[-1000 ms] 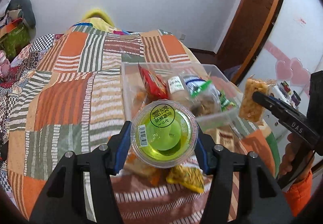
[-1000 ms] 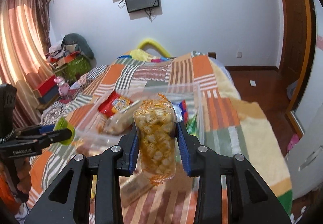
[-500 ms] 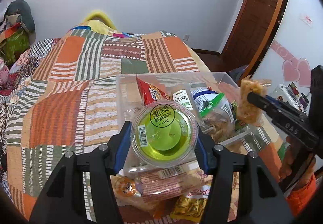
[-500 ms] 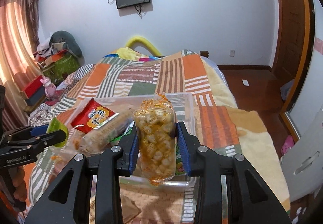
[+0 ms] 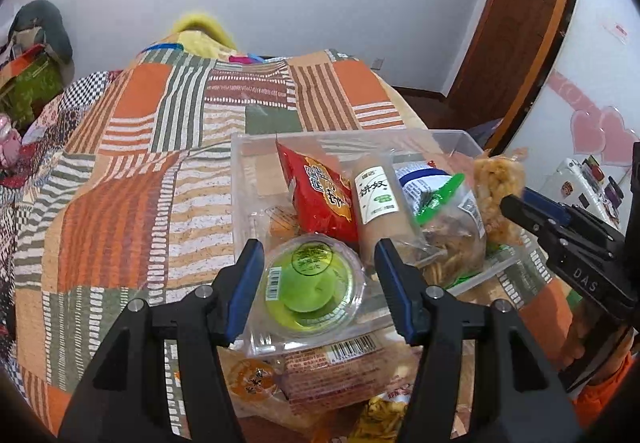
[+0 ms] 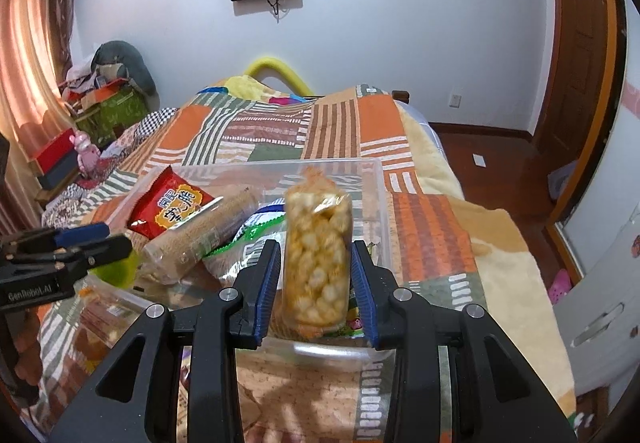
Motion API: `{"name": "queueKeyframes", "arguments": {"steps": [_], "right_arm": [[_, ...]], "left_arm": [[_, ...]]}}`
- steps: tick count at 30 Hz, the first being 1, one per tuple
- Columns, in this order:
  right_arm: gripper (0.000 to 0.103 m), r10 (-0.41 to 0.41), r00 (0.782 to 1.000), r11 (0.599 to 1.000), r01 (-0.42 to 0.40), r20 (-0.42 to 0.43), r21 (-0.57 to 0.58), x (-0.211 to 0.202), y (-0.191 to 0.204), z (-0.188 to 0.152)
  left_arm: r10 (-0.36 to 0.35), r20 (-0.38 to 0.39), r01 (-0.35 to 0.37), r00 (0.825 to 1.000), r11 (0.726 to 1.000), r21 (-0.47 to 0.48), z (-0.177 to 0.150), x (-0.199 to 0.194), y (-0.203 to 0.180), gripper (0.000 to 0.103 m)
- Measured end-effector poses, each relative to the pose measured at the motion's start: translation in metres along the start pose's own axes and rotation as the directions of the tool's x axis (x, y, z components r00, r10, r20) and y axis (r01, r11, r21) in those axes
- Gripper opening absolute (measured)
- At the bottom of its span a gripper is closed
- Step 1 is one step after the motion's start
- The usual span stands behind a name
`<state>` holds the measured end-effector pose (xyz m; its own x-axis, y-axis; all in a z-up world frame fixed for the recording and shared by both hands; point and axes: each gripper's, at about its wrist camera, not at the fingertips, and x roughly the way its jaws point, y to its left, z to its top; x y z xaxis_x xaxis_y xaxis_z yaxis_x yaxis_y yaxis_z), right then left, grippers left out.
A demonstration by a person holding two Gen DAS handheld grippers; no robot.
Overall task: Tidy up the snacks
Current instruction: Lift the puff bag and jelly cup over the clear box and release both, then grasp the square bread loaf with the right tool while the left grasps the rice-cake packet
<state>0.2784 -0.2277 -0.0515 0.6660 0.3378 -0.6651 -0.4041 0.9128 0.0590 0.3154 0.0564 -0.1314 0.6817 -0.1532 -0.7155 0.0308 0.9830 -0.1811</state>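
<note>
A clear plastic bin [image 5: 240, 179] on the bed holds a red snack bag [image 5: 320, 195], a long biscuit roll [image 5: 376, 203] and a clear bag with a green clip [image 5: 448, 219]. My left gripper [image 5: 316, 279] is open; the green jelly cup [image 5: 312, 283] lies loose between its fingers, inside the bin's near corner. My right gripper [image 6: 314, 279] has its jaws spread with gaps beside the yellow puffed snack pack [image 6: 316, 259], which looks blurred over the bin's near edge [image 6: 332, 347]. The pack also shows in the left wrist view [image 5: 498, 199].
Several wrapped snacks [image 5: 332, 367] lie on the patchwork bedspread [image 5: 132, 203] in front of the bin. A wooden door [image 6: 576, 43] and wooden floor are to the right of the bed. Boxes and clutter [image 6: 100, 99] stand at the left.
Both grippers moved forward over the bin. The left jaws opened and the jelly cup dropped into the bin. The right jaws opened around the puffed snack pack.
</note>
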Motion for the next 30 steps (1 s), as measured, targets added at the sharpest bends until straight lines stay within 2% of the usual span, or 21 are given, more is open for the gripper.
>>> {"name": "queueKeyframes", "arguments": {"steps": [2,6,8,10,13,16,21,25,30], "right_arm": [[0.045,0.008,1.0,1.0,-0.008,-0.003,0.007,-0.002,-0.001,0.0],[0.054,0.042,0.999,0.999,-0.042,0.005,0.023,-0.012,0.0,-0.005],[0.063,0.077,0.997,0.996,-0.077,0.005,0.04,-0.016,0.001,-0.01],[0.065,0.107,0.994,0.992,-0.106,-0.006,0.068,-0.017,0.0,-0.018],[0.072,0.097,0.995,0.994,-0.097,-0.005,0.06,-0.022,0.004,-0.027],[0.072,0.124,0.992,0.991,-0.122,-0.018,0.055,-0.025,0.01,-0.032],[0.073,0.167,0.985,0.984,-0.164,-0.048,0.063,-0.024,0.022,-0.037],[0.086,0.174,0.983,0.984,-0.172,-0.057,0.039,-0.021,0.037,-0.042],[0.086,0.171,0.979,0.985,-0.173,-0.112,-0.004,-0.001,0.058,-0.049]], "left_arm": [[-0.001,0.003,0.001,1.0,1.0,0.006,0.001,-0.005,0.0,0.062],[-0.003,0.018,0.003,1.0,1.0,0.016,0.0,-0.018,0.004,0.067],[-0.012,0.021,0.012,1.0,1.0,0.025,-0.003,-0.026,0.008,0.071],[-0.021,0.014,0.02,1.0,0.999,0.034,-0.006,-0.031,0.011,0.073],[-0.021,-0.006,0.021,1.0,0.999,0.047,-0.014,-0.038,0.02,0.076],[-0.011,-0.02,0.012,1.0,0.999,0.048,-0.024,-0.043,0.029,0.081],[0.0,-0.056,0.003,0.998,0.999,0.048,-0.047,-0.043,0.038,0.082],[0.004,-0.083,-0.001,0.997,0.999,0.041,-0.066,-0.042,0.044,0.082],[-0.013,-0.128,0.015,0.992,1.0,0.019,-0.085,-0.03,0.047,0.082]]}}
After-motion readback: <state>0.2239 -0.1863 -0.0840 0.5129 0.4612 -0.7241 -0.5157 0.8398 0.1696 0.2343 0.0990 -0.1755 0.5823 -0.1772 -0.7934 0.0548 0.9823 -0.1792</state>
